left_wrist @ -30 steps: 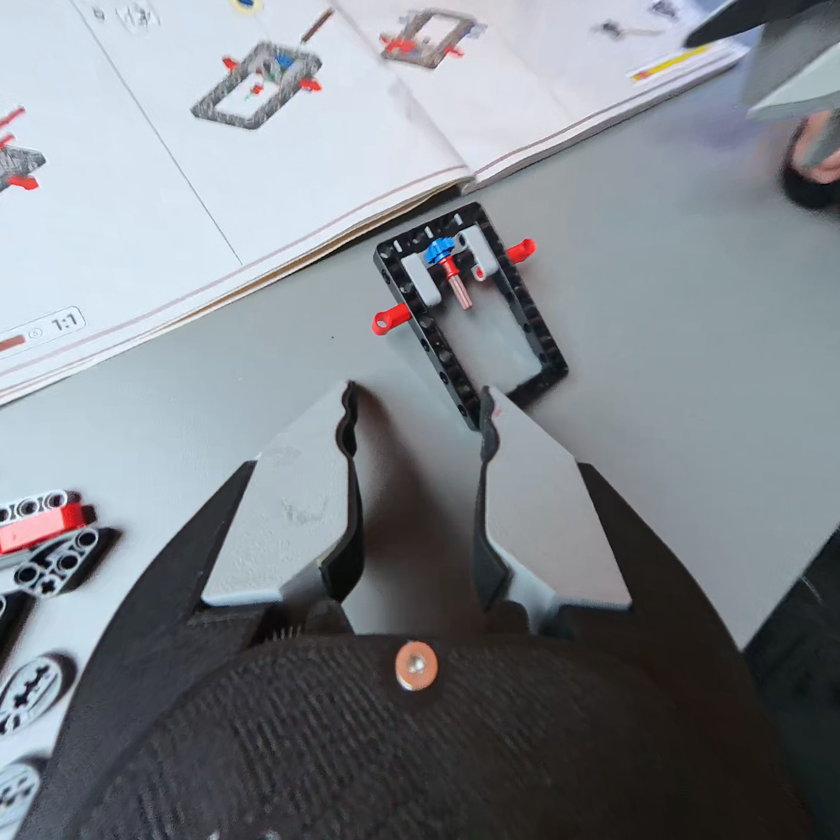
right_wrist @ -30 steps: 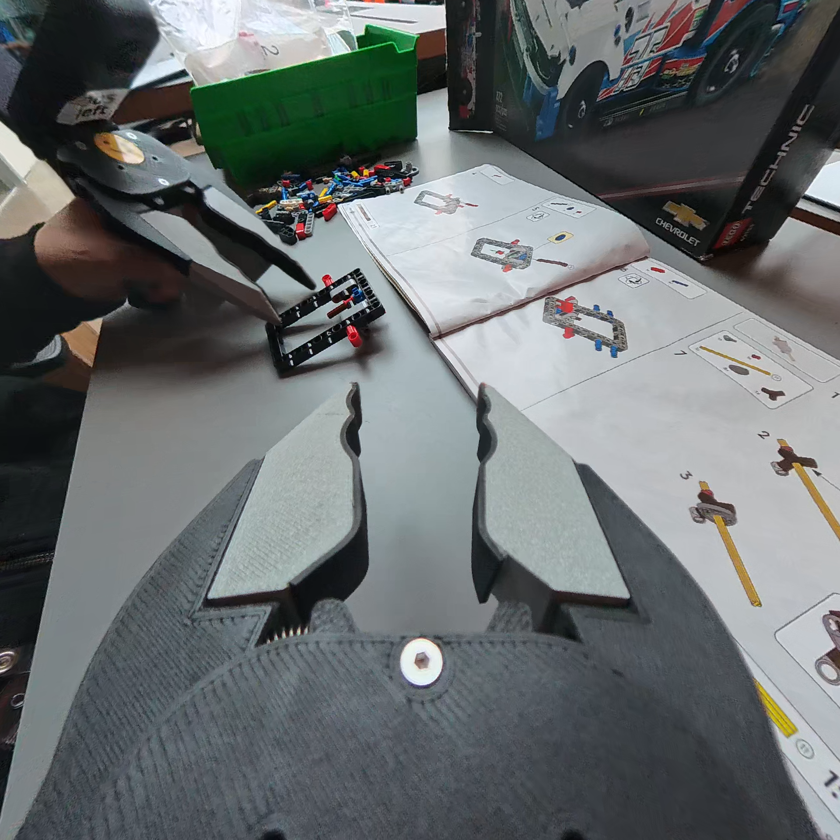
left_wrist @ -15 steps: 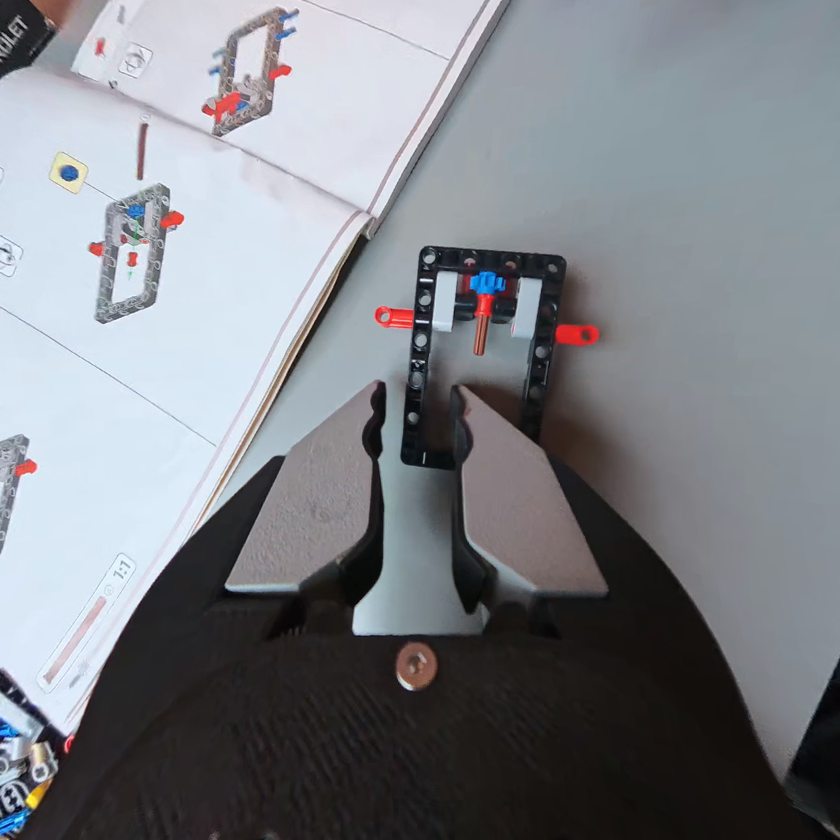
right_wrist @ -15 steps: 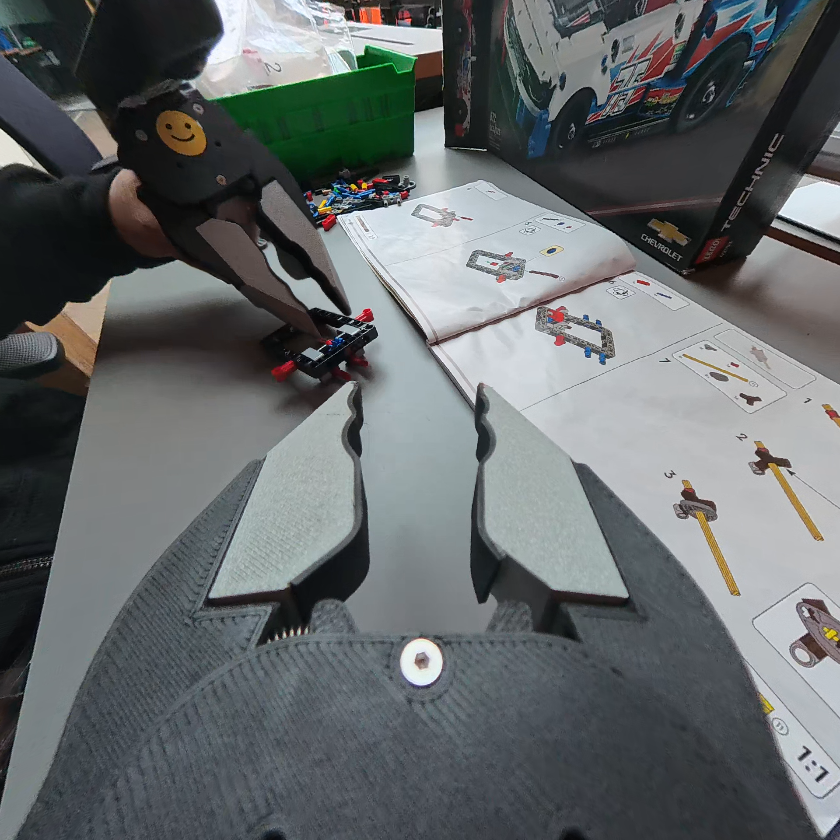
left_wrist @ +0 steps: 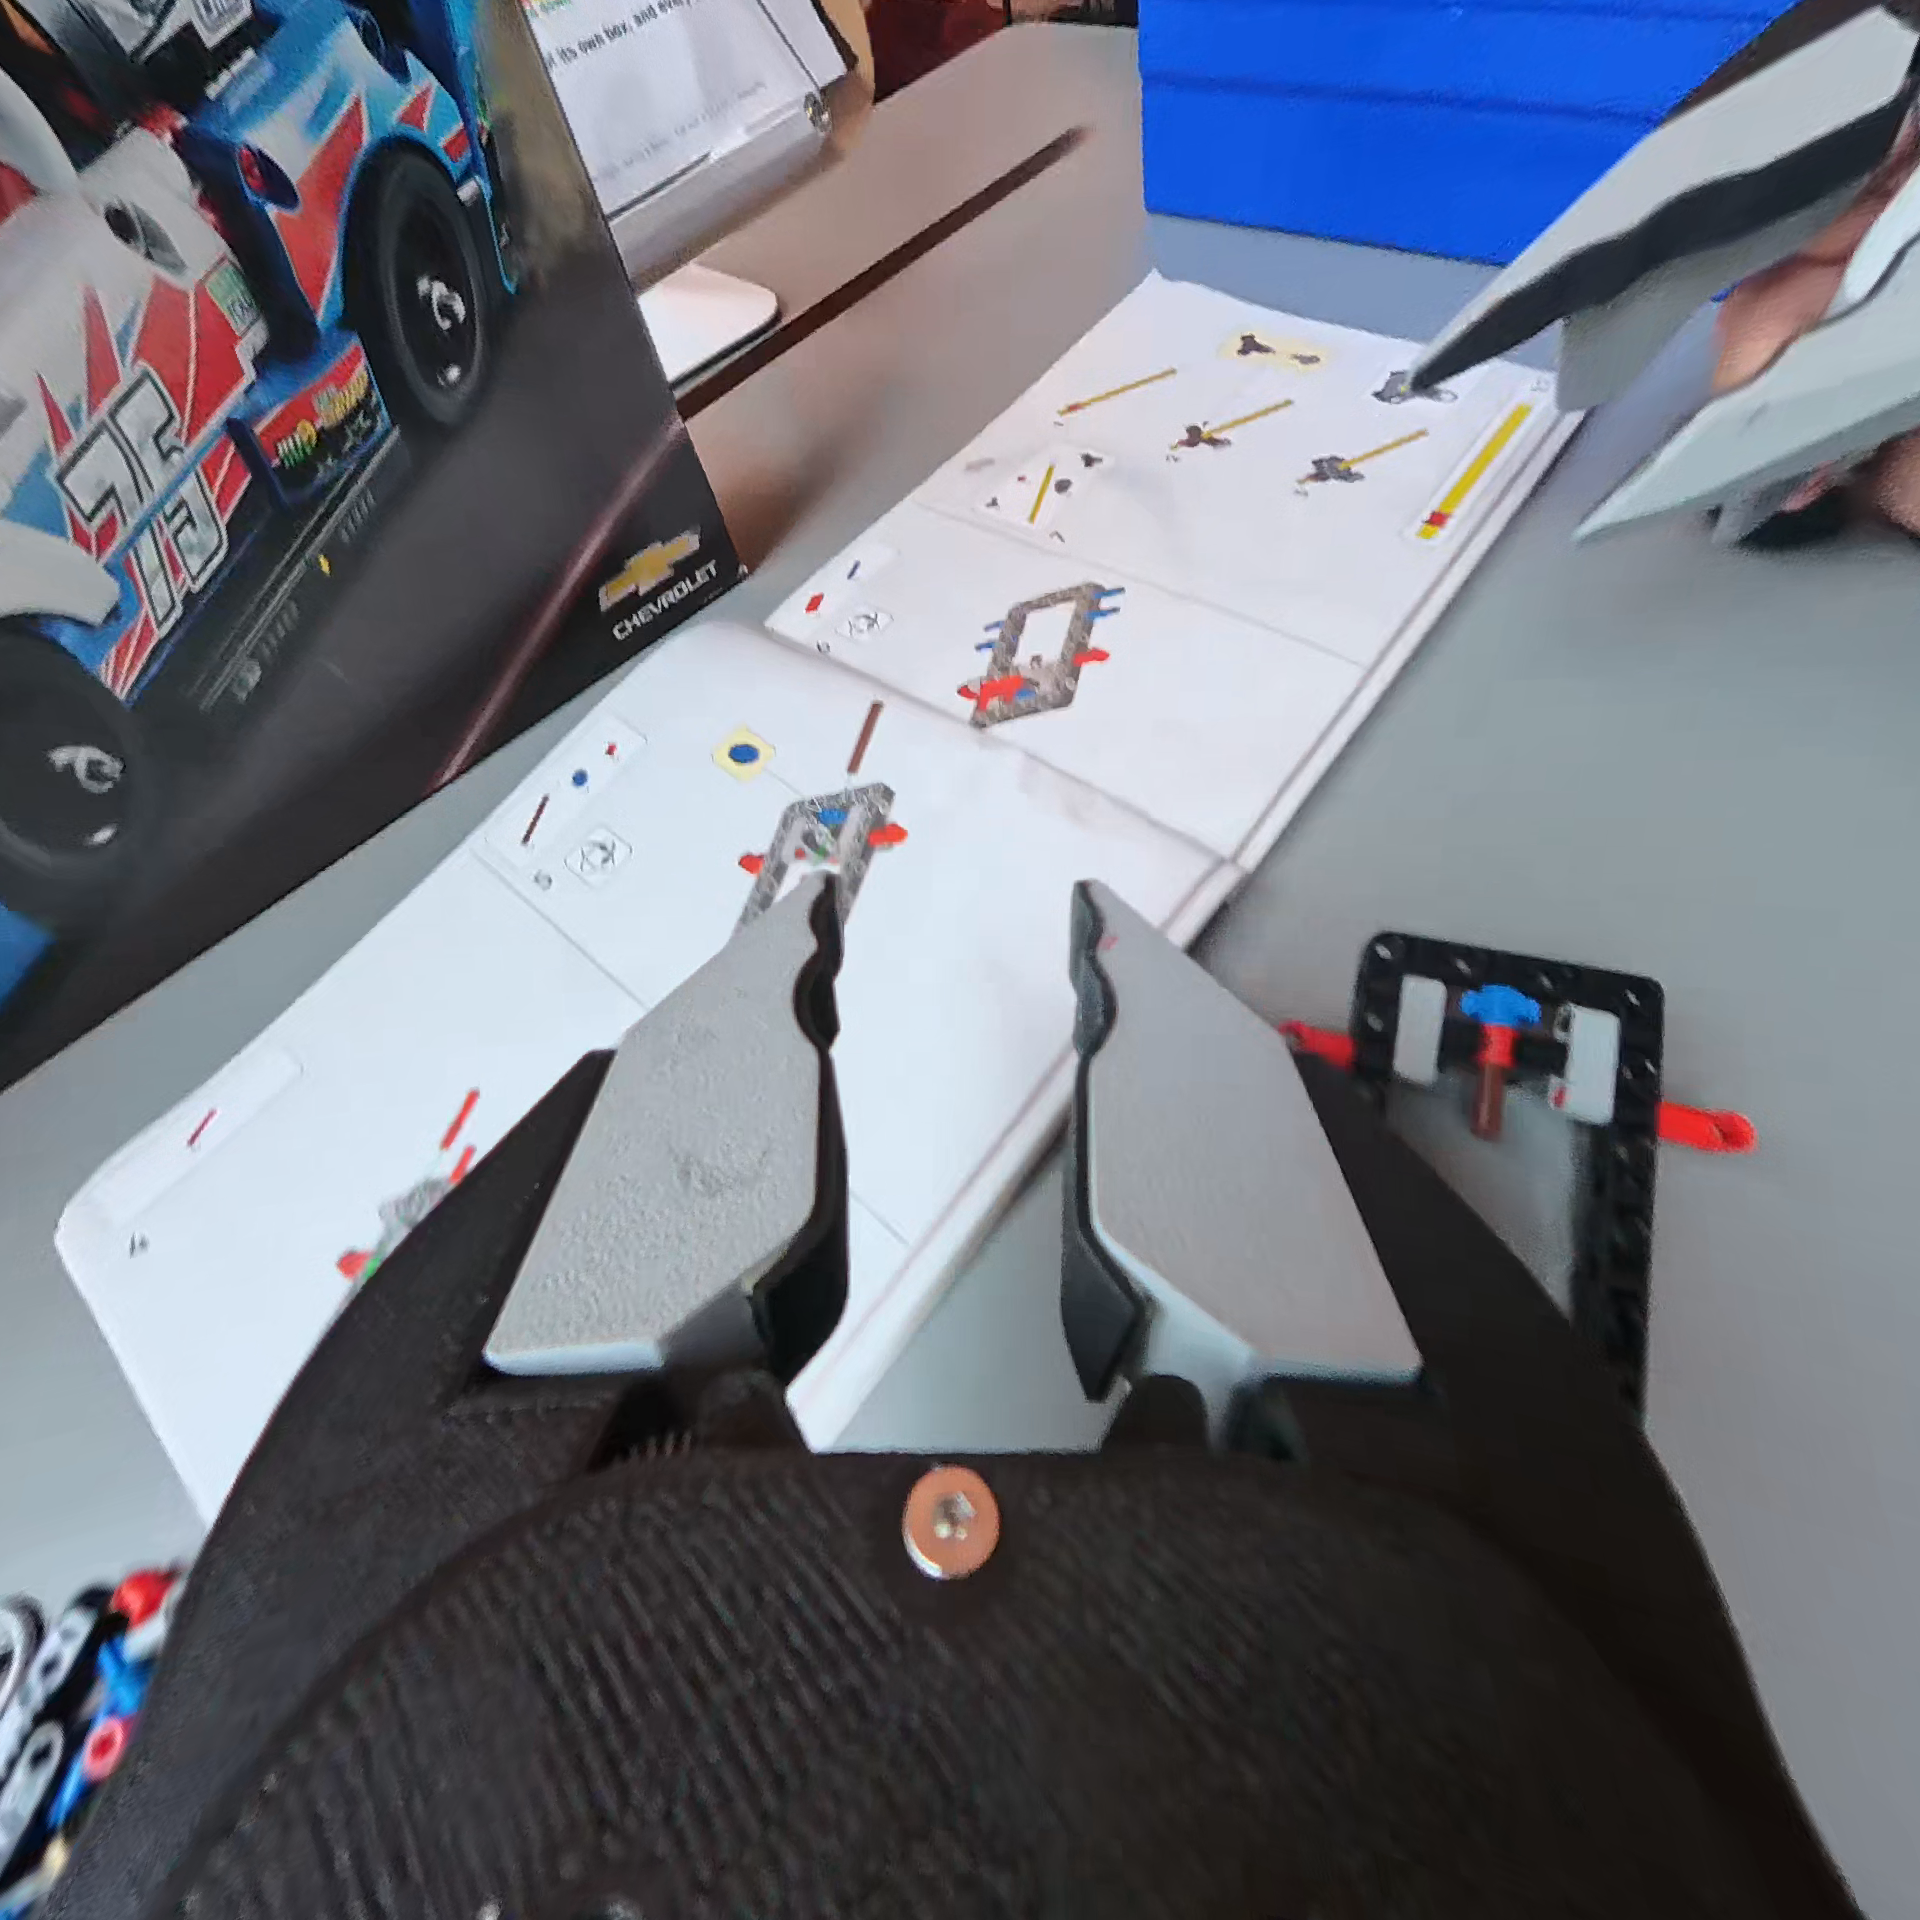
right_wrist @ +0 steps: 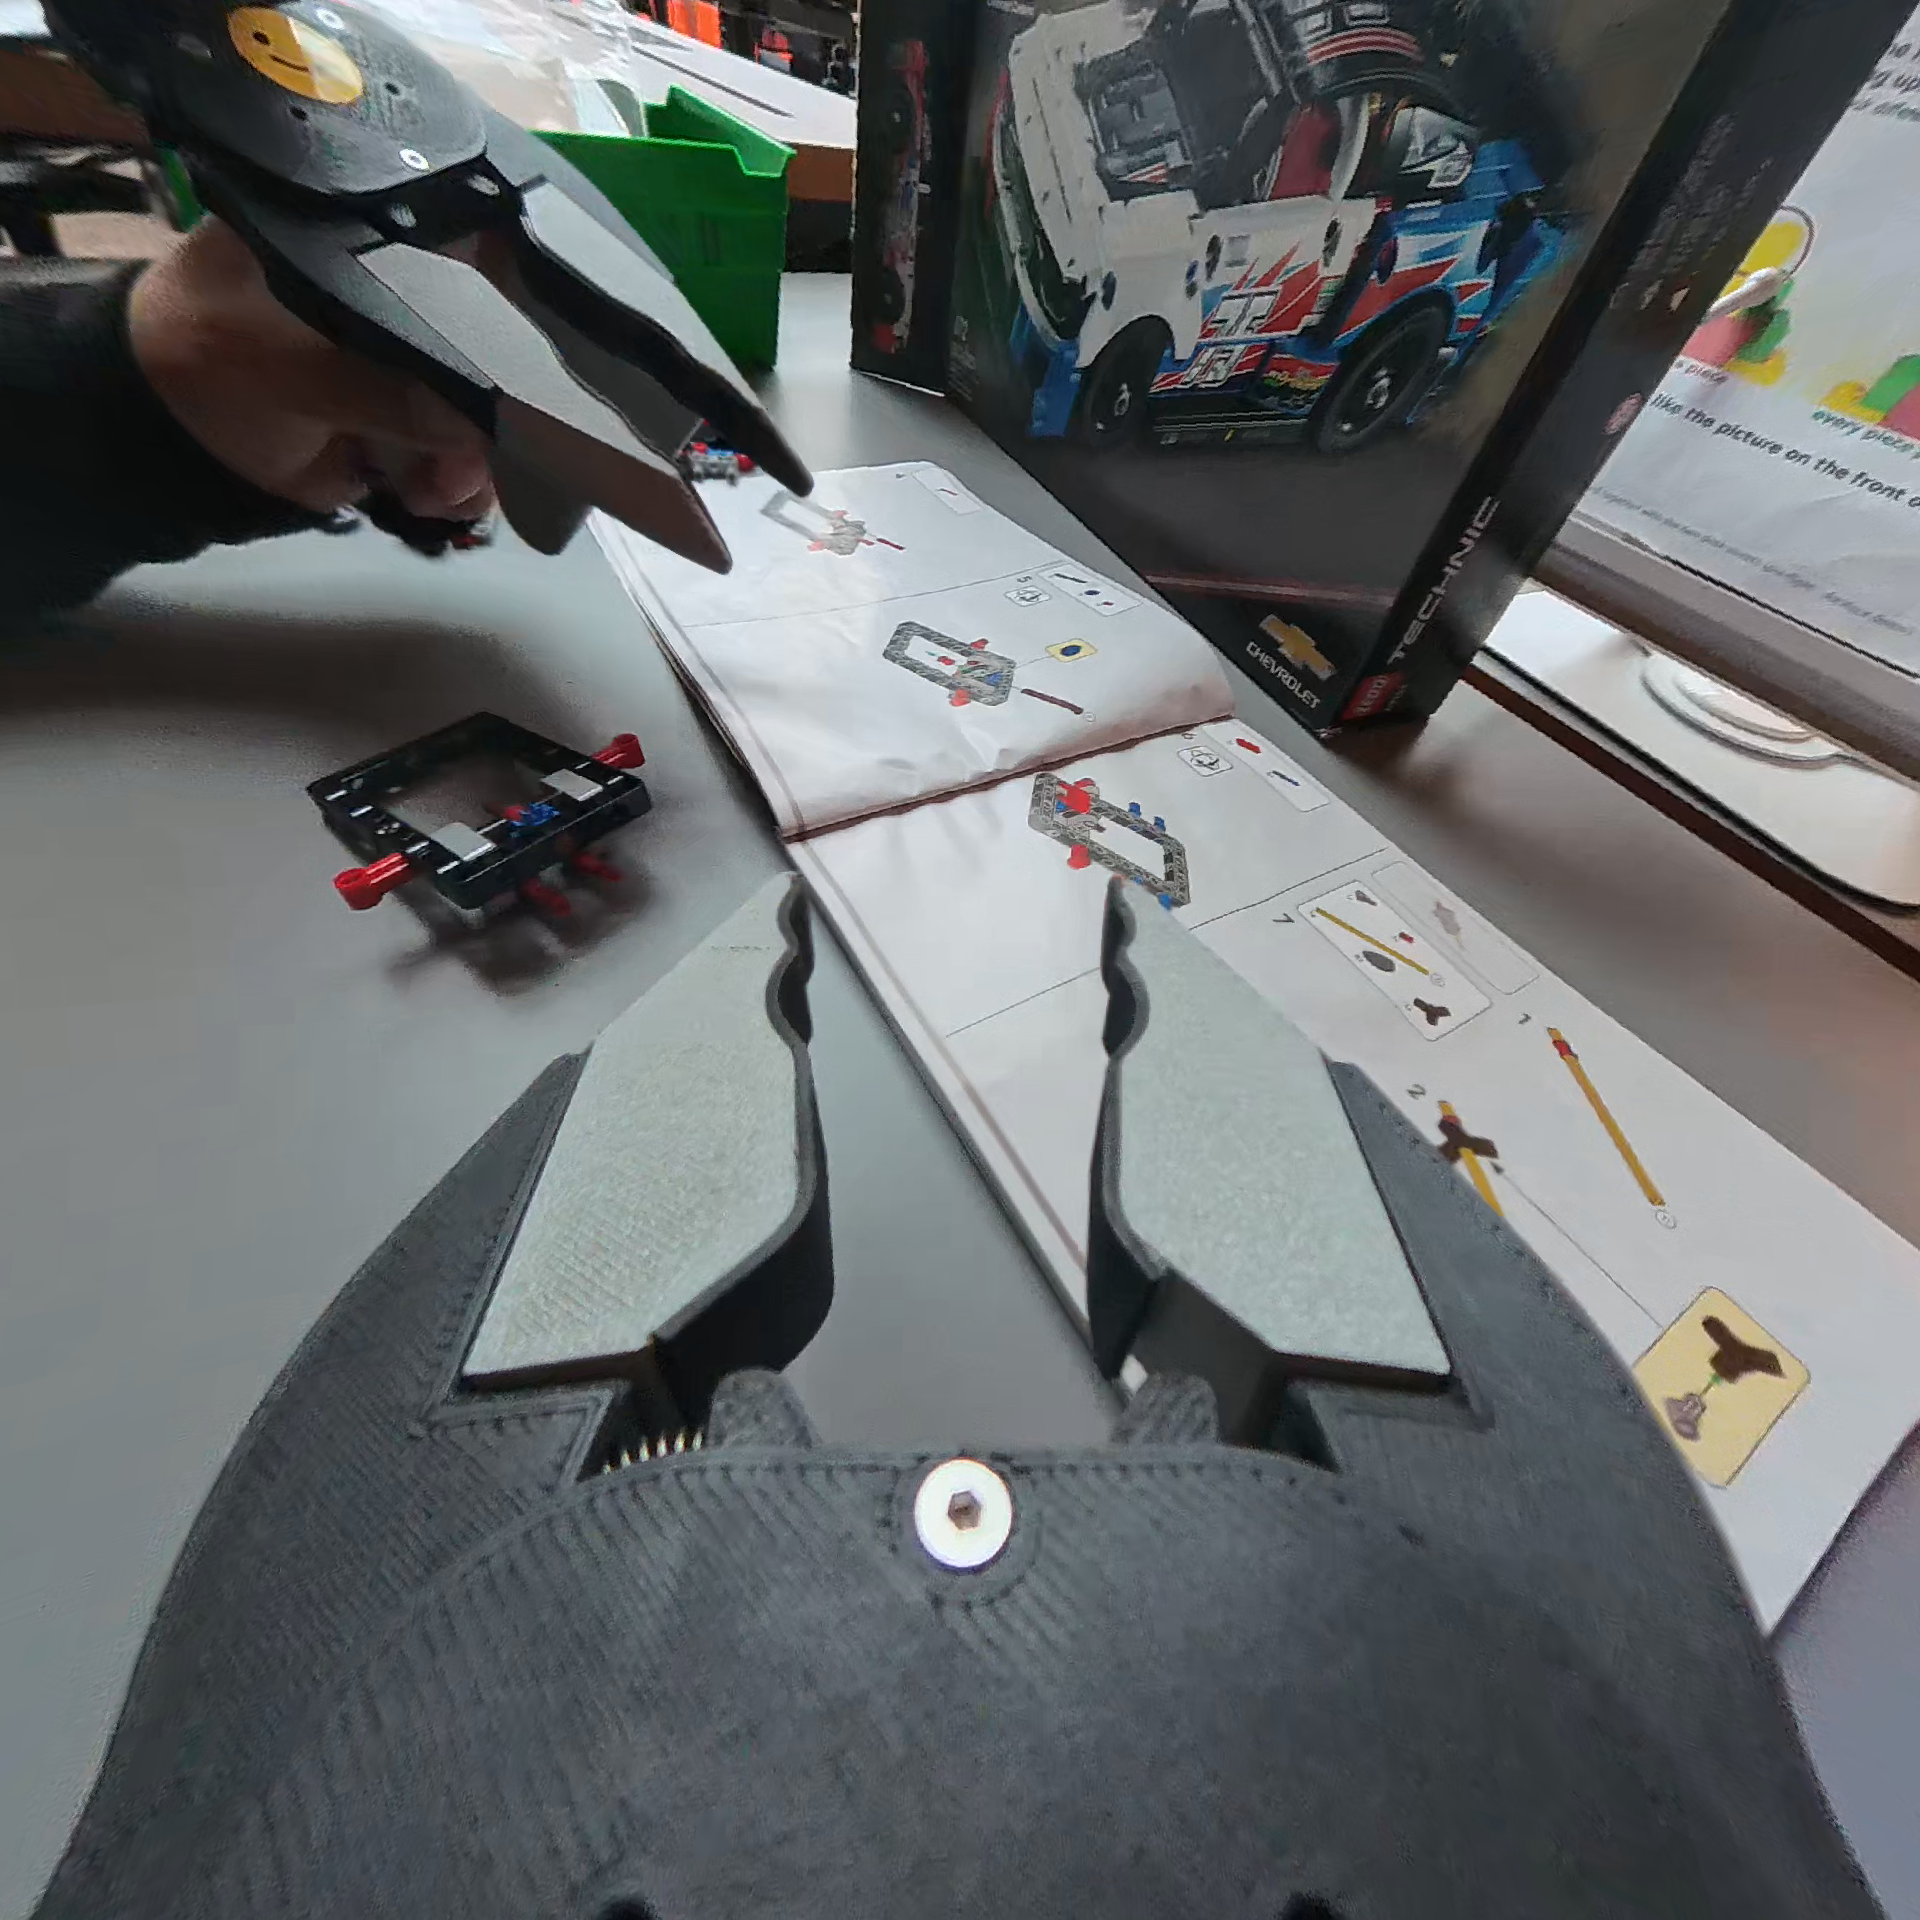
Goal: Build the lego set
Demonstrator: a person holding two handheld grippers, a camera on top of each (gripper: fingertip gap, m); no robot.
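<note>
A black rectangular Lego frame [left_wrist: 1621,1143] with red pins, grey beams, a blue gear and a brown axle lies flat on the grey table, to the right of my left gripper [left_wrist: 951,909]. That gripper is open and empty, held over the open instruction booklet [left_wrist: 935,935]. The frame also shows in the right wrist view [right_wrist: 478,800], left of the booklet [right_wrist: 935,675]. My right gripper [right_wrist: 956,904] is open and empty, low over the booklet's near edge. The left gripper shows there too [right_wrist: 748,520], raised above the booklet's far page.
The set's box [right_wrist: 1299,260] stands behind the booklet. A green bin [right_wrist: 696,218] sits at the far left with loose pieces [right_wrist: 712,457] before it. More loose pieces lie at the lower left of the left wrist view [left_wrist: 62,1714]. A blue bin [left_wrist: 1403,114] stands beyond the booklet.
My left gripper opened, let go of the black frame, and lifted away left over the booklet. The frame now lies flat on the table. The right gripper moved closer to the booklet.
</note>
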